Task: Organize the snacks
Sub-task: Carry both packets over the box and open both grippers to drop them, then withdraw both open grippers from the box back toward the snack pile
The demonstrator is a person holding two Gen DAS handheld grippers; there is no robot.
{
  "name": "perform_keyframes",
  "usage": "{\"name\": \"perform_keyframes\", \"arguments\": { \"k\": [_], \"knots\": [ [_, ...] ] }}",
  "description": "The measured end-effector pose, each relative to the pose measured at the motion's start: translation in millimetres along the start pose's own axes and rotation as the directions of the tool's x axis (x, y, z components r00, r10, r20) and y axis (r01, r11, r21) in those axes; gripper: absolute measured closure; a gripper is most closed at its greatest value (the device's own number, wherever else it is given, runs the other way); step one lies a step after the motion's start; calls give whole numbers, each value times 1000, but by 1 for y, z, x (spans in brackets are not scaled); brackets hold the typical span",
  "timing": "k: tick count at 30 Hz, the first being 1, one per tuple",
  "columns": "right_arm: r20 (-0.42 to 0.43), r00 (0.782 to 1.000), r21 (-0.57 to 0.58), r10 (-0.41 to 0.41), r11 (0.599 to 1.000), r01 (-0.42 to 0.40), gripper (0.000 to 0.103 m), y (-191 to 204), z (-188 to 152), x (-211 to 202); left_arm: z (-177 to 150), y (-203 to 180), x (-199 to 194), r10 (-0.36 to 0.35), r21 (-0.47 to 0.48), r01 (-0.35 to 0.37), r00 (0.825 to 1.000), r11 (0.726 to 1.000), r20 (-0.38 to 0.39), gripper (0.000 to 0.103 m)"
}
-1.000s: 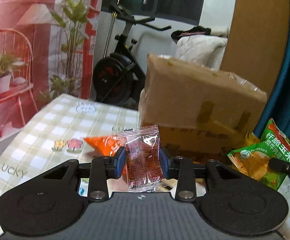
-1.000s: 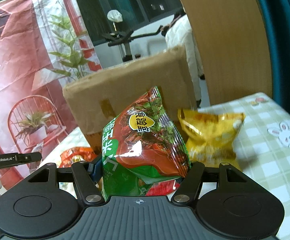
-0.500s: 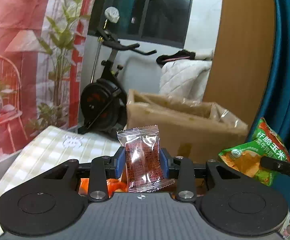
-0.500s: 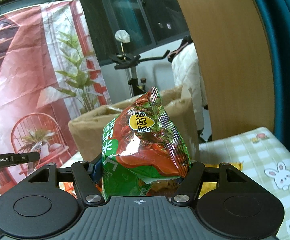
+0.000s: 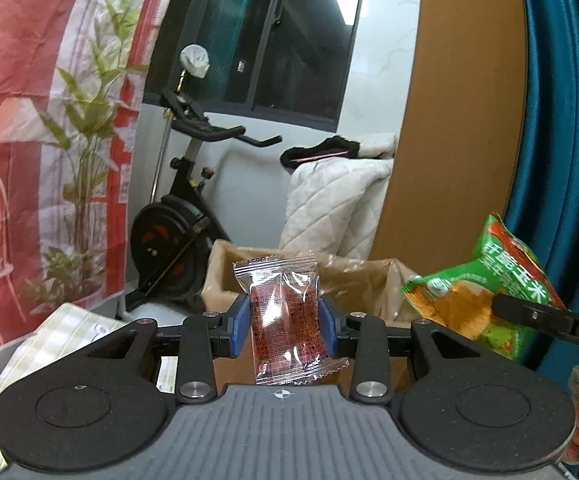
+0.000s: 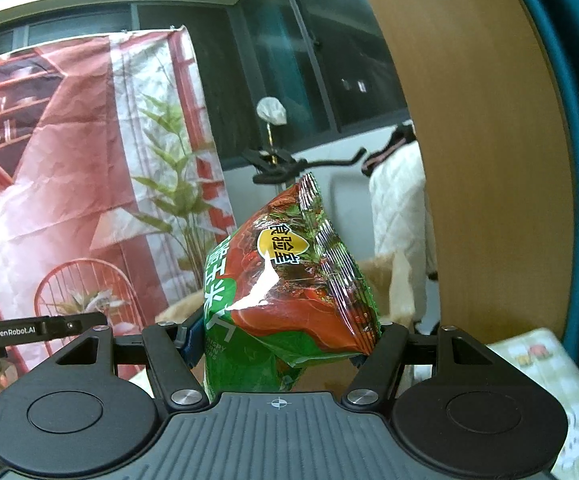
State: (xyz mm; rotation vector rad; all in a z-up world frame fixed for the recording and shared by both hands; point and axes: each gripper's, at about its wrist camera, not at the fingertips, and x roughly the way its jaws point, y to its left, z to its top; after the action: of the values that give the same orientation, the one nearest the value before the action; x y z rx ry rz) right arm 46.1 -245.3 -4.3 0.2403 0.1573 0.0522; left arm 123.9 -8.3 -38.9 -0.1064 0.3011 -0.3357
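My left gripper (image 5: 283,326) is shut on a small clear packet of red snack (image 5: 285,316), held upright between the blue pads. Just beyond it stands an open cardboard box (image 5: 353,280) lined with clear plastic. My right gripper (image 6: 285,340) is shut on a green and red chip bag (image 6: 289,292), which hides most of the box (image 6: 389,284) behind it. The same chip bag (image 5: 485,288) shows at the right of the left wrist view, level with the box's rim. Both snacks hang in the air above the table.
A checked tablecloth (image 5: 61,332) covers the table, its right part (image 6: 549,364) seen in the right wrist view. Behind the box stand an exercise bike (image 5: 177,216), a quilted white cover (image 5: 341,200), a wooden panel (image 5: 449,120) and a teal curtain (image 5: 561,120). A red printed backdrop (image 5: 29,120) hangs at left.
Both grippers have risen with their snacks. The box has dropped in view so its open top now shows. The orange and yellow packets on the table have gone out of sight.
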Motion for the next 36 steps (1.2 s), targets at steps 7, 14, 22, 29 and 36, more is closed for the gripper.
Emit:
{"name": "perform_keyframes", "arguments": {
  "k": [7, 14, 22, 29, 36],
  "knots": [
    [40, 999, -59, -14, 998, 17, 42, -10, 35, 26, 23, -4, 28, -14, 17, 14, 1000, 1000, 5, 65],
    [57, 997, -93, -55, 994, 60, 42, -25, 63, 75, 48, -6, 74, -13, 32, 13, 1000, 999, -8, 65],
    [-56, 991, -97, -119, 989, 113, 42, -39, 45, 145, 41, -9, 136, 12, 67, -5, 995, 998, -104, 64],
    [-169, 973, -90, -158, 986, 144, 38, -49, 12, 171, 29, 0, 155, 32, 61, -20, 980, 998, -197, 60],
    [-187, 968, -67, -166, 985, 157, 24, -51, 4, 163, 30, 7, 149, 47, 59, -35, 975, 998, -218, 45]
  ]
}}
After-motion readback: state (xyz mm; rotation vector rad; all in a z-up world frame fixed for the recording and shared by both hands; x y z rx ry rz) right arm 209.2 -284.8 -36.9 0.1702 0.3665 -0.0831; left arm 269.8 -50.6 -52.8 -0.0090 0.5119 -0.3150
